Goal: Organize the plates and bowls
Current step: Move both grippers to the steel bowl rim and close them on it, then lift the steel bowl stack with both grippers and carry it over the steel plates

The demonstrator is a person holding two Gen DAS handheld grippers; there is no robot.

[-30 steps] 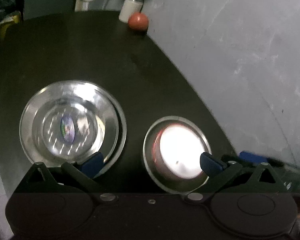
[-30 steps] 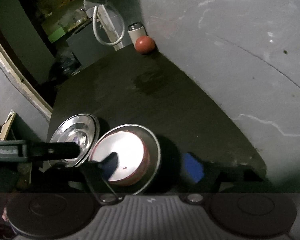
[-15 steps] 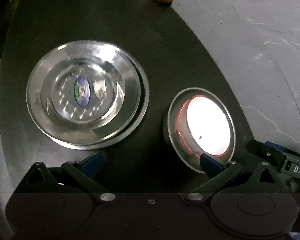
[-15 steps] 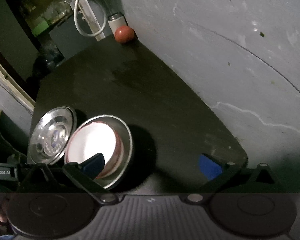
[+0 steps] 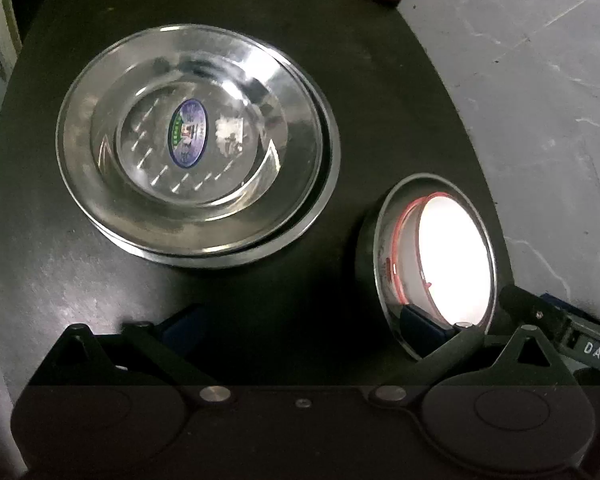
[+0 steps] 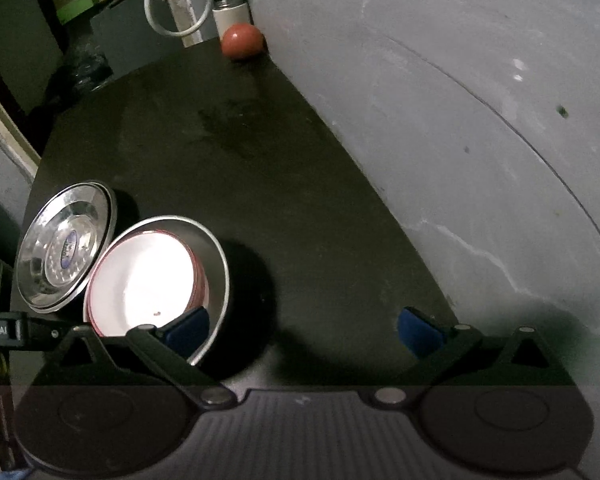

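Nearly sorted: bowls nested, plates stacked

Both tools hover with nothing gripped. The left gripper [image 5: 300, 324] has its fingers spread wide over bare counter [image 5: 260, 8]; the right gripper [image 6: 304, 330] is likewise released, one pad overlapping the bowl rim in view — contact cannot be told.

The steel plates [image 5: 196, 144] sit stacked at upper left of the left view, at least two rims showing. At lower right a white bowl [image 5: 452, 264] with a red rim rests inside a steel bowl [image 5: 370, 240].

I judge the grouping step about done; any next move calls for squaring the offset plates or withdrawing.

Glare washes out the white bowl's interior, and a red ball [image 6: 242, 40] beside a canister [image 6: 230, 10] lies far off — neither clearly identifiable.
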